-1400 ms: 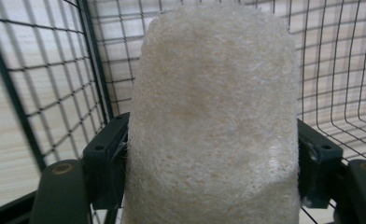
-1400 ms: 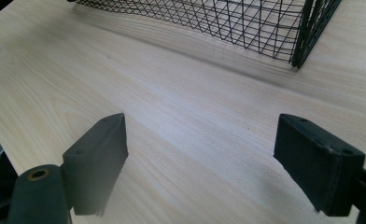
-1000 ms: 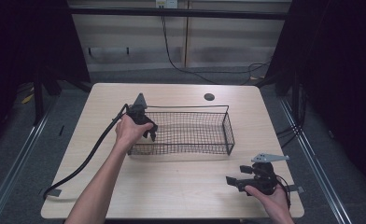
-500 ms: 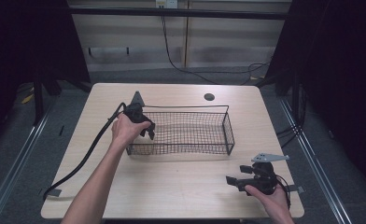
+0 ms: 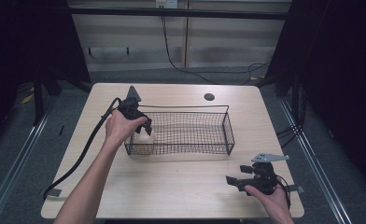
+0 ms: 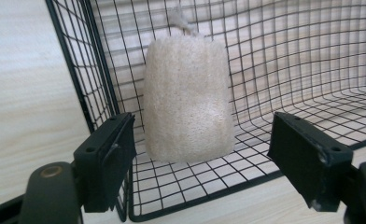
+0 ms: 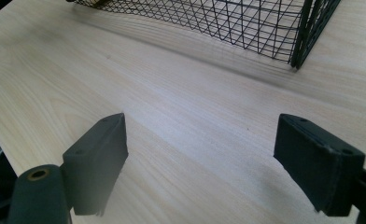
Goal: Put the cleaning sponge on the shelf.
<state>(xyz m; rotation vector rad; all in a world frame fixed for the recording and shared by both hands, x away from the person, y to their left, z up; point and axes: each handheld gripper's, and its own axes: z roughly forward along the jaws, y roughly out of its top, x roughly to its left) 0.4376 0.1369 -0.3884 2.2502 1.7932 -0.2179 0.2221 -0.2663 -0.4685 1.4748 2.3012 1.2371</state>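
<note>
A cream-white, block-shaped loofah sponge pad (image 6: pixel 188 98) with a short cord loop at its top lies inside the black wire-mesh basket (image 5: pixel 218 140), at the basket's left end and close to the corner where two walls meet. In the left gripper view it sits between the two black jaws of the left gripper (image 6: pixel 218 158), which are spread wide and clear of it on both sides; nothing is held. In the high view the left hand (image 5: pixel 120 127) carries that gripper over the basket's left end.

The pad's surface is coarse, fibrous and matte, with rounded edges, so it should be very light, soft and springy, not fragile and unlikely to slip against the jaw pads. I judge the best hold to be across its two long flat sides near the middle, squeezing gently since it will compress. The cord loop looks too thin and floppy to grip reliably. The nearby mesh wall could catch a jaw.

The right gripper (image 5: pixel 246 181) rests low over the pale wood-grain counter (image 5: pixel 181 186), near its front right corner and well apart from the basket, its jaws also wide and holding nothing
</note>
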